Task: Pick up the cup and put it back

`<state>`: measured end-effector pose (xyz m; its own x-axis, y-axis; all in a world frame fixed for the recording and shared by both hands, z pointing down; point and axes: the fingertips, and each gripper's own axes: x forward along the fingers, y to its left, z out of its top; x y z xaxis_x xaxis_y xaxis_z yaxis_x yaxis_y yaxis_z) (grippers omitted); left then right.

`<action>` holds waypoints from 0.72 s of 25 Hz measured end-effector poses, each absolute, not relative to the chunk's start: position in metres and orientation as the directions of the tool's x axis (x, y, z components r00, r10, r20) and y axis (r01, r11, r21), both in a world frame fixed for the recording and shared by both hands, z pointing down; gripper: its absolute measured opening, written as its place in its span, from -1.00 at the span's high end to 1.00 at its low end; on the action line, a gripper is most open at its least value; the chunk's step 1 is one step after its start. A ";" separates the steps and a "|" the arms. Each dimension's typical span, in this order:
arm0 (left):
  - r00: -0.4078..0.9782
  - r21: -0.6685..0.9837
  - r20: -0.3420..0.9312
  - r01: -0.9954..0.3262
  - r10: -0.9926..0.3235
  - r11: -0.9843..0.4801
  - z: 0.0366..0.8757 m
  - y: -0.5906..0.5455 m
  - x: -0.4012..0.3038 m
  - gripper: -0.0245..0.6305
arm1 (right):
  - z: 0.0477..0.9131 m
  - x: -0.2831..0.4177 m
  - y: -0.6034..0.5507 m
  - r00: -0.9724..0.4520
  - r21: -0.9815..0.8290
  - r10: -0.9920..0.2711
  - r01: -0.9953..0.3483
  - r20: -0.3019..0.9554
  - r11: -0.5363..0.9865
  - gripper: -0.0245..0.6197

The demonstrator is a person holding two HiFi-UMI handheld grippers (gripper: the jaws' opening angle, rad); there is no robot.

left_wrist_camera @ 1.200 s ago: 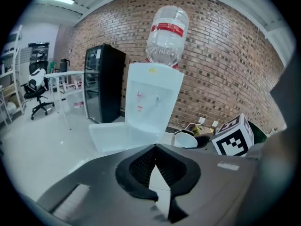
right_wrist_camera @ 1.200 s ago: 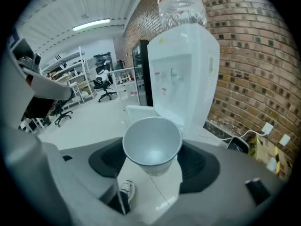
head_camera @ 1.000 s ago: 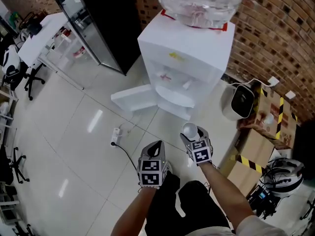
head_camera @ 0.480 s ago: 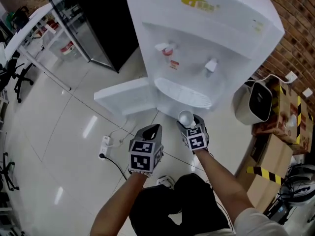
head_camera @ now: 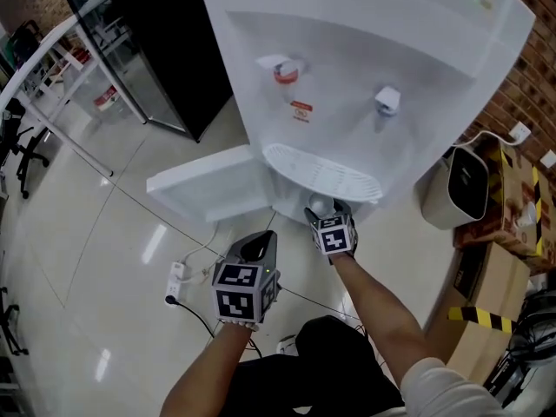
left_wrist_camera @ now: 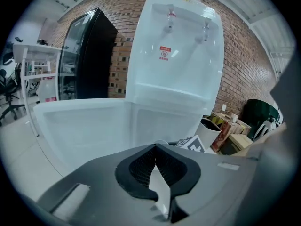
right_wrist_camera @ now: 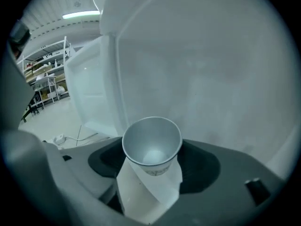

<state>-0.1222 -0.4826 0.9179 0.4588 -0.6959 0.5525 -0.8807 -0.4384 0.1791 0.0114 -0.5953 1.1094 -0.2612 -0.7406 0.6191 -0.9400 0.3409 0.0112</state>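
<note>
Cup (right_wrist_camera: 152, 142) descent toward water dispenser (head_camera: 365, 85)
Pinched upright by right gripper (right_wrist_camera: 151, 171) jaws round its lower wall; brought lower and closer, now just under drip tray (head_camera: 321, 172), so probably heading back to its place. Kept left gripper (left_wrist_camera: 157, 173) jaws pressed together, empty. Could not read red sticker (left_wrist_camera: 164, 53) or cup print.

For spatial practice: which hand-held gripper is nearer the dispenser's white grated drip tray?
Right. The right hand-held gripper sits directly before the drip tray; the left hand-held gripper hangs lower-left, apart.
</note>
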 end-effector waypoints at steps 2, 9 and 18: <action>0.456 0.203 0.549 -0.886 -0.700 -0.417 0.917 -0.482 -0.128 0.92 | 1.119 0.015 -0.606 -0.247 -0.001 -0.741 -0.949 0.625 0.316 -0.15; 0.497 0.259 0.526 -0.866 -0.690 -0.427 0.907 -0.477 -0.118 0.92 | 1.141 0.030 -0.632 -0.196 -0.024 -0.758 -0.972 0.622 0.232 -0.16; 0.519 0.291 0.526 -0.854 -0.673 -0.431 0.910 -0.476 -0.114 0.92 | 1.152 0.030 -0.639 -0.198 -0.028 -0.767 -0.973 0.610 0.229 -0.18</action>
